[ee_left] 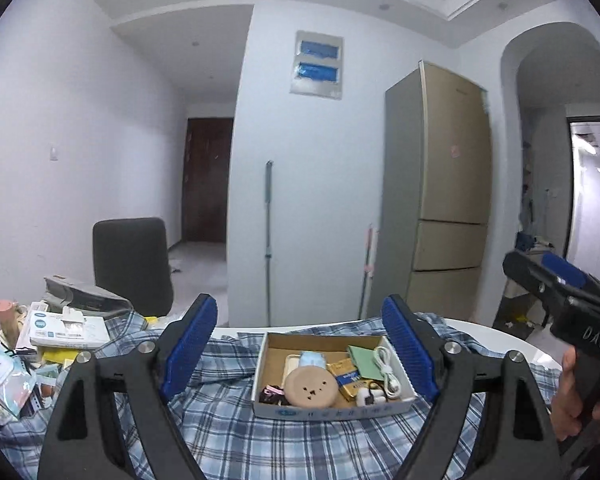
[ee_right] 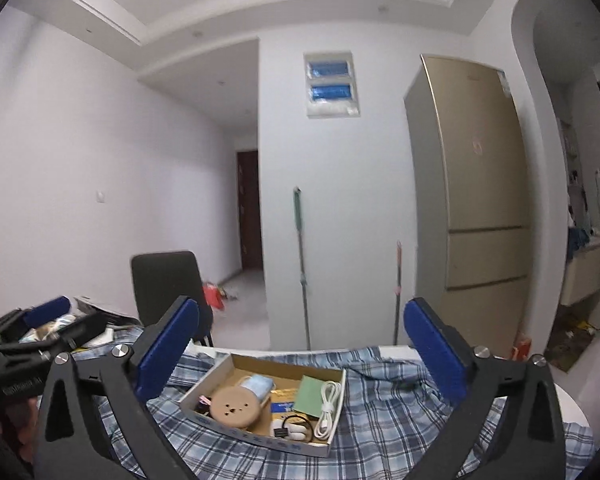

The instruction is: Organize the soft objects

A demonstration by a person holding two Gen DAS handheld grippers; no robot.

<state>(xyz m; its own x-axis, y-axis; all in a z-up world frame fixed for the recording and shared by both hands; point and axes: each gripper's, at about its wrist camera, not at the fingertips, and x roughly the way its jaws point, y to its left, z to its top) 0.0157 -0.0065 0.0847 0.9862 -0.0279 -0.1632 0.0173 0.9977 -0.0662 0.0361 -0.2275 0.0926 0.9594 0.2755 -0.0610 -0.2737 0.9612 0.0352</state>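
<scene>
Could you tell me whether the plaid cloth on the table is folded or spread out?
Spread out, though rumpled: the plaid cloth covers the table in one wrinkled layer, with the cardboard box sitting on it.

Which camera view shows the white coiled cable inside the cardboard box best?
The right wrist view: there the white coiled cable lies fully visible along the right wall of the cardboard box. In the left wrist view the cable is visible too, but smaller, close beside a blue finger pad.

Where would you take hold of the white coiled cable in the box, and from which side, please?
Grip the white coiled cable across its bundled middle, coming from above: it lies flat along the cardboard box's right-hand wall, which blocks any sideways approach.
</scene>
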